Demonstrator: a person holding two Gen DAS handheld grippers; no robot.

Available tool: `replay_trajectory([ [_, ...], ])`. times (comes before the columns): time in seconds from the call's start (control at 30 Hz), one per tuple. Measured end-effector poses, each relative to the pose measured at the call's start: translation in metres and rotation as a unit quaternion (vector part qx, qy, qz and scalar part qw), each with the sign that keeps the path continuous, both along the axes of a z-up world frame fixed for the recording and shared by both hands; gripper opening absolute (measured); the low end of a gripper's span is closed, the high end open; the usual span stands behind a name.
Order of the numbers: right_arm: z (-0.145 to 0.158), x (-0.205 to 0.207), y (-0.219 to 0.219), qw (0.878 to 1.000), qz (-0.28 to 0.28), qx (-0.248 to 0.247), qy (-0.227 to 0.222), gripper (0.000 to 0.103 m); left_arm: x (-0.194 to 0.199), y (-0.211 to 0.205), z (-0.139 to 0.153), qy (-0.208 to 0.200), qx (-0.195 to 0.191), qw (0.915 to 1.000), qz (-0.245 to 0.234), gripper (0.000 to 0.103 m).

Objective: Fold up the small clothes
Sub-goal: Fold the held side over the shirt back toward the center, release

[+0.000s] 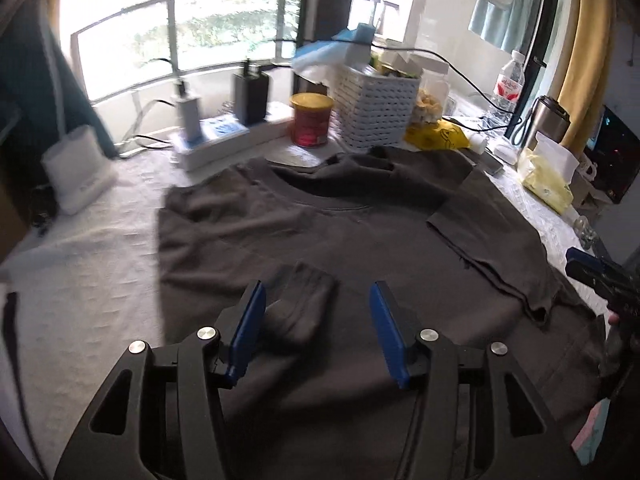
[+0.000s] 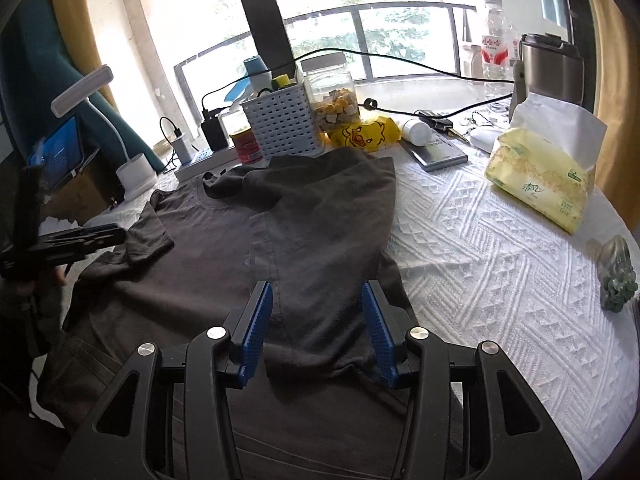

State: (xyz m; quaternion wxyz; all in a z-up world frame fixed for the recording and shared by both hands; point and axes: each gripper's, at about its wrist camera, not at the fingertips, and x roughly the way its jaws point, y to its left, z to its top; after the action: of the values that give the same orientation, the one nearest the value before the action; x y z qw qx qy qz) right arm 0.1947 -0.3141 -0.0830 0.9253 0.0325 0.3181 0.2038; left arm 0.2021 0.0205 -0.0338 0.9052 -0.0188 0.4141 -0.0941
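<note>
The dark t-shirt (image 1: 320, 240) lay spread on the table (image 2: 500, 248), its collar toward the white basket (image 2: 282, 122). Both sleeves were already folded inward; the body folds seemed left to do. The left gripper (image 1: 318, 300) and right gripper (image 2: 318, 300) hovered over the hem side, jaws spread, gripping nothing.

Your left gripper (image 1: 318, 300) hung with its blue jaws apart over the dark grey T-shirt (image 1: 360, 248), nothing pinched. The shirt lay on the white textured tablecloth (image 1: 92, 280), its sleeve (image 1: 492, 240) folded inward, a white basket (image 1: 376, 112) beyond the collar.
</note>
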Motion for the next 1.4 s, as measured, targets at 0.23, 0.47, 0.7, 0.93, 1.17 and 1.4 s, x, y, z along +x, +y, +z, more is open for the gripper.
replay_trajectory([
  [0.23, -0.003, 0.003, 0.017, 1.0, 0.017, -0.004, 0.005, 0.05, -0.023, 0.065, -0.003, 0.008, 0.008, 0.997, 0.077, 0.054],
  [0.47, 0.002, 0.002, 0.033, 1.0, 0.028, -0.012, 0.003, 0.05, -0.028, 0.09, -0.033, 0.051, -0.026, 0.9934, 0.099, 0.054],
  [0.7, 0.005, -0.001, 0.035, 0.999, 0.027, -0.017, 0.001, 0.05, -0.037, 0.084, -0.033, 0.033, -0.046, 0.9959, 0.07, 0.008],
  [0.93, 0.004, -0.005, 0.034, 0.999, 0.028, -0.016, 0.0, 0.05, -0.063, 0.051, -0.005, -0.03, 0.013, 0.9989, 0.034, 0.006],
  [1.17, 0.001, -0.01, 0.024, 1.0, 0.022, -0.01, 0.0, 0.05, -0.073, 0.011, -0.021, 0.008, 0.03, 0.9982, -0.052, 0.006],
  [1.4, -0.003, -0.011, 0.008, 1.0, 0.01, -0.001, 0.002, 0.05, -0.076, -0.009, -0.031, 0.049, 0.032, 0.9938, -0.094, 0.045],
])
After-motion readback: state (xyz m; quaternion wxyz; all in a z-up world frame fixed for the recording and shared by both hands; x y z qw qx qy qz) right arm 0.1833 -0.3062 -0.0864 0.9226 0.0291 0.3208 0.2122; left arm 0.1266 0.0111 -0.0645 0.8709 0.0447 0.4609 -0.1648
